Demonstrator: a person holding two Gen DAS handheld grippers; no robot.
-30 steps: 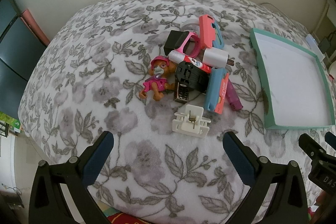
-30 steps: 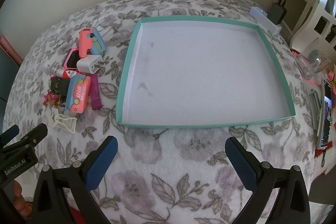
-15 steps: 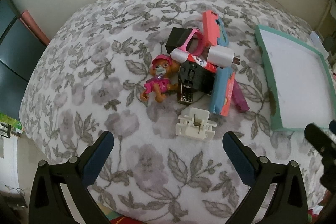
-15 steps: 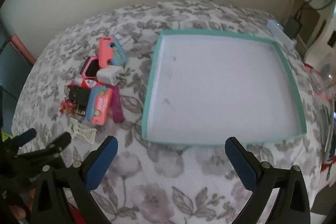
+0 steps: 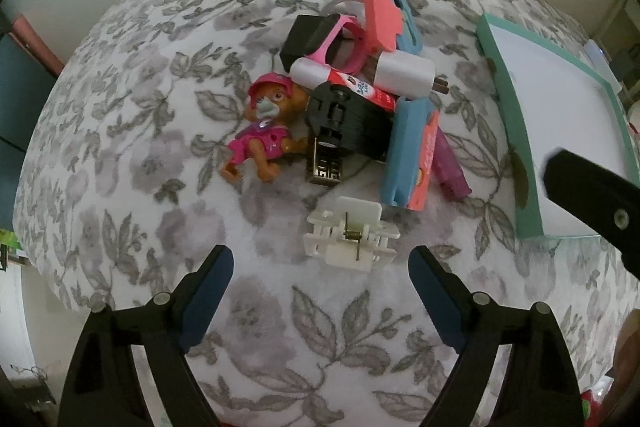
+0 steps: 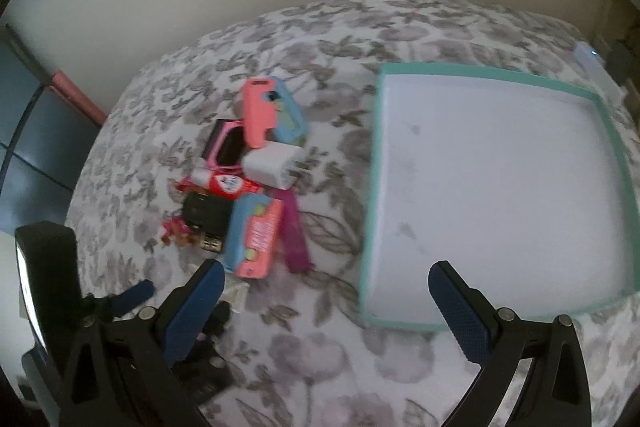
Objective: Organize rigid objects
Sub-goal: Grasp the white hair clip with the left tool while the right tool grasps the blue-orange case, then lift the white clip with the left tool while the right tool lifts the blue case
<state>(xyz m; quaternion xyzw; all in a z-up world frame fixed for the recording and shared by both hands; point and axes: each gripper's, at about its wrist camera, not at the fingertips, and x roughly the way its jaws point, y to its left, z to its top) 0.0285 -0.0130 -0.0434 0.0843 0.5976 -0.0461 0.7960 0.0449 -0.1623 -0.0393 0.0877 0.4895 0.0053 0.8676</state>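
Left tool (image 5: pixel 318 277) jaws wide but closing w/ nothing between them; white clip (image 5: pixel 352 233) lies just beyond, near the pile. Right tool (image 6: pixel 320 291) wide, empty. Risk imo: pads close short on the floral bedcover (image 5: pixel 132 155) & miss the clip, or nudge it.

left gripper (image 5: pixel 320 267): closing, nothing gripped | right gripper (image 6: pixel 326 289): jaws apart, nothing gripped

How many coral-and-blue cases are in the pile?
2: one coral-and-blue case at the pile's far end, the other at its near right, beside the purple stick. More may be buried.
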